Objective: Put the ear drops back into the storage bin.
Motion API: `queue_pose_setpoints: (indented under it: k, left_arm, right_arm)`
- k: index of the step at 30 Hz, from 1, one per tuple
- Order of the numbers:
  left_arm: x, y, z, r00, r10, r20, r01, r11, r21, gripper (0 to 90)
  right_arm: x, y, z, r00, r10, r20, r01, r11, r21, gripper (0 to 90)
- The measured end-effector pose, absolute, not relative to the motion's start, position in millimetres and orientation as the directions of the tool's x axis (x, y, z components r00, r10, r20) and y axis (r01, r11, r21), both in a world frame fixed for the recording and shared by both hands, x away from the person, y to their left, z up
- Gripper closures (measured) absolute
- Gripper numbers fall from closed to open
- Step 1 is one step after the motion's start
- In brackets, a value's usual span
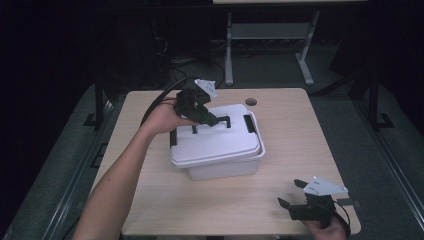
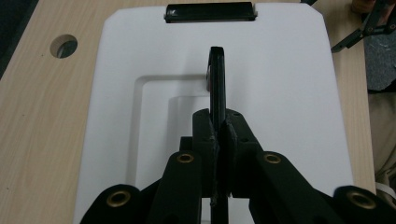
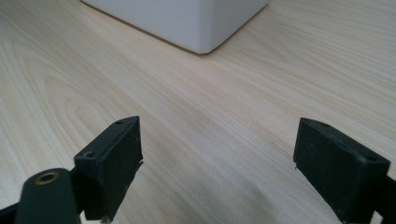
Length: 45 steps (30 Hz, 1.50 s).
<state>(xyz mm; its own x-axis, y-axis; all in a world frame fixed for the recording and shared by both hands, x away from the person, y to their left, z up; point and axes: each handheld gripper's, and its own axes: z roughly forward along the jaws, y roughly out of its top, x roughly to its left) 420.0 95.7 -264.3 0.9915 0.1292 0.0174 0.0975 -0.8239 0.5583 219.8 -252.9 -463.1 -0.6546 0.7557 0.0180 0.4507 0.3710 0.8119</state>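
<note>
On the wooden table (image 1: 300,145), left tongs (image 2: 217,135) clamp the box's black handle (image 2: 217,79); right tongs (image 3: 217,168) gape, well apart.

No readable text, label, brand or number appears anywhere.

You face a light wooden table (image 1: 280,200) with a round cable hole (image 1: 251,102) near its far edge. Beyond that table, a grey-legged desk frame (image 1: 270,35) stands on dark floor (image 1: 350,115), and the surrounding room is dim.
</note>
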Motion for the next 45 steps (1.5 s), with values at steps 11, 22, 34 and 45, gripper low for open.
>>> queue_pose_setpoints:
  k: [11,22,34,45]
  left_arm:
    - [428,82,-272,0.995,0.098,-0.002,0.082,-0.821,0.565,84.4]
    - [437,74,-280,0.995,0.101,-0.019,0.094,-0.820,0.564,84.4]
    - [438,68,-281,0.996,0.086,-0.016,0.081,-0.838,0.540,84.3]
    - [439,67,-287,0.995,0.095,-0.024,0.093,-0.839,0.536,84.1]
  right_arm:
    - [221,-253,-464,-0.659,0.751,0.022,0.450,0.371,0.813,14.9]
    - [220,-252,-464,-0.661,0.750,0.025,0.455,0.374,0.809,14.9]
    - [220,-252,-464,-0.661,0.750,0.027,0.456,0.373,0.808,14.9]
    - [220,-252,-464,-0.662,0.749,0.026,0.455,0.374,0.808,14.9]
